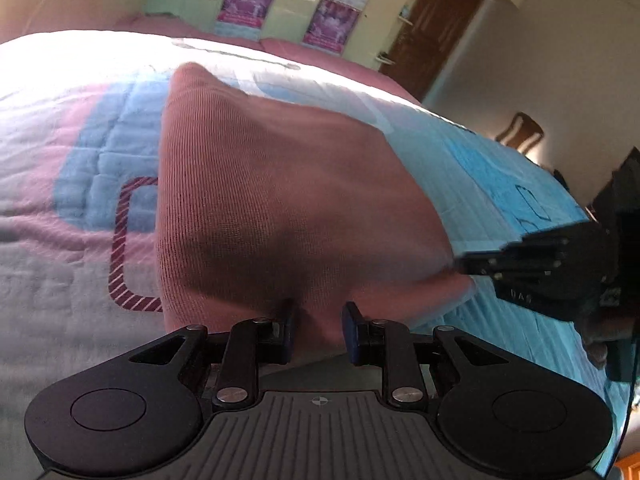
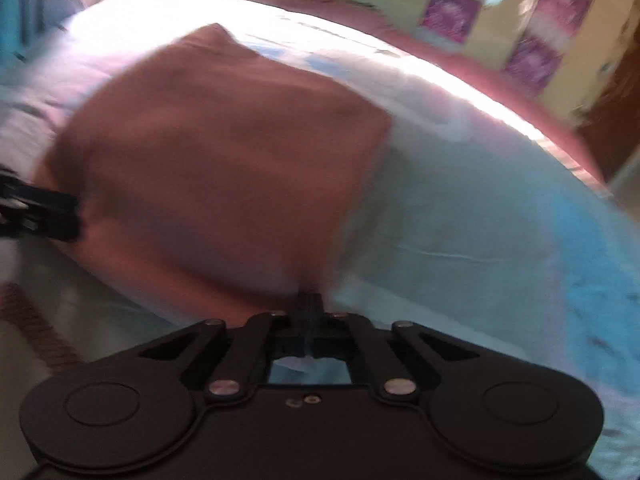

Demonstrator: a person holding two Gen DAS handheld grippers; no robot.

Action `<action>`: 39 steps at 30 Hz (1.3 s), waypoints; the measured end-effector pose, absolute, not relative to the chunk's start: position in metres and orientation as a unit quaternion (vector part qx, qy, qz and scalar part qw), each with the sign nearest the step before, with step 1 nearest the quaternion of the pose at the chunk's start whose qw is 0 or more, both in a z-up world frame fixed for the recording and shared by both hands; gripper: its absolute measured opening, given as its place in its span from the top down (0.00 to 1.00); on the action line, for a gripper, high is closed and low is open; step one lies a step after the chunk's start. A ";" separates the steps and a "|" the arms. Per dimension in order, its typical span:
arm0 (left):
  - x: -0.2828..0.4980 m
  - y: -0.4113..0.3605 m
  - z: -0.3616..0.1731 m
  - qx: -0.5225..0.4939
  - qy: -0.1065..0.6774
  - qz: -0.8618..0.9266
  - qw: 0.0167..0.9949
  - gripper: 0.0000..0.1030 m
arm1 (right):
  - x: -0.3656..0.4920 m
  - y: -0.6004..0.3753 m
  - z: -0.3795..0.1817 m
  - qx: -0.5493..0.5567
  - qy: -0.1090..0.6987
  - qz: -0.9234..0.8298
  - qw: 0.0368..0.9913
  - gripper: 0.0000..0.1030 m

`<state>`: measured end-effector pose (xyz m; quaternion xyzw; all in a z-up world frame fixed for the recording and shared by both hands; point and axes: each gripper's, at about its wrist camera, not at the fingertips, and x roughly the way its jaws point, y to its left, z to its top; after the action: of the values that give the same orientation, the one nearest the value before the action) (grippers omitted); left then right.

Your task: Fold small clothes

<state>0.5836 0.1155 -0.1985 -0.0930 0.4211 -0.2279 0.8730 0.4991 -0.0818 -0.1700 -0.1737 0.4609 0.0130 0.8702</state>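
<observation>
A ribbed, rust-brown knitted garment (image 1: 256,184) is spread on a quilted bedspread (image 1: 60,240) of pink, blue and white patches, with purple posters (image 1: 246,2) seen on the cupboard behind. Its near edge is pinched between the narrowly parted pads of the left gripper (image 1: 318,326). The right gripper (image 2: 308,308), seen blurred, is closed tight on another corner.

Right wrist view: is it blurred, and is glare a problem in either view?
Right wrist view: motion-smeared throughout, the brown knitted cloth shows no weave. Left wrist view: sharper, knit ribs visible. Both: sunlight blows out the far quilted pink-and-blue bedspread.
</observation>
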 end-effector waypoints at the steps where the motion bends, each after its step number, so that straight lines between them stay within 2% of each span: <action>1: 0.580 0.116 -0.198 -0.094 0.418 -0.217 0.877 0.76 | 0.499 -0.087 -0.176 -0.177 0.473 -0.002 0.863 0.95; 3: 0.571 0.118 -0.196 -0.090 0.417 -0.209 0.880 0.76 | 0.494 -0.104 -0.178 -0.122 0.483 0.003 0.867 0.95; 6: 0.550 0.118 -0.193 -0.065 0.413 -0.191 0.888 0.76 | 0.472 -0.111 -0.159 -0.093 0.452 0.001 0.887 0.88; 10: 0.517 0.114 -0.178 -0.047 0.397 -0.156 0.903 0.76 | 0.441 -0.106 -0.142 -0.059 0.426 0.016 0.902 0.87; 11: 0.506 0.112 -0.171 -0.043 0.388 -0.148 0.909 0.74 | 0.432 -0.103 -0.138 -0.053 0.421 0.021 0.905 0.83; 12: 0.496 0.110 -0.163 -0.039 0.379 -0.138 0.914 0.67 | 0.419 -0.100 -0.133 -0.049 0.414 0.023 0.909 0.78; 13: 0.487 0.109 -0.157 -0.037 0.370 -0.128 0.920 0.33 | 0.410 -0.097 -0.128 -0.045 0.404 0.025 0.913 0.63; 14: 0.476 0.107 -0.149 -0.033 0.354 -0.111 0.928 0.01 | 0.400 -0.095 -0.123 -0.039 0.392 0.026 0.919 0.31; 15: 0.460 0.105 -0.141 -0.026 0.327 -0.096 0.940 0.01 | 0.388 -0.095 -0.116 -0.027 0.372 0.020 0.928 0.00; 16: 0.447 0.102 -0.134 -0.021 0.317 -0.097 0.943 0.00 | 0.374 -0.094 -0.109 -0.019 0.352 0.011 0.936 0.03; 17: 0.437 0.103 -0.128 -0.022 0.316 -0.099 0.943 0.00 | 0.362 -0.094 -0.104 -0.016 0.335 0.007 0.942 0.01; 29: 0.298 0.098 -0.060 -0.014 0.249 -0.084 0.965 0.00 | 0.237 -0.081 -0.050 -0.020 0.289 -0.005 0.957 0.01; 39: 0.217 0.101 -0.023 -0.010 0.215 -0.073 0.974 0.00 | 0.174 -0.065 -0.023 -0.022 0.260 -0.020 0.965 0.01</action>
<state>0.2170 0.1014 -0.0228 -0.0104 0.2149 -0.0729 0.9739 0.1742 -0.0646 -0.0234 -0.0216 0.2595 -0.0202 0.9653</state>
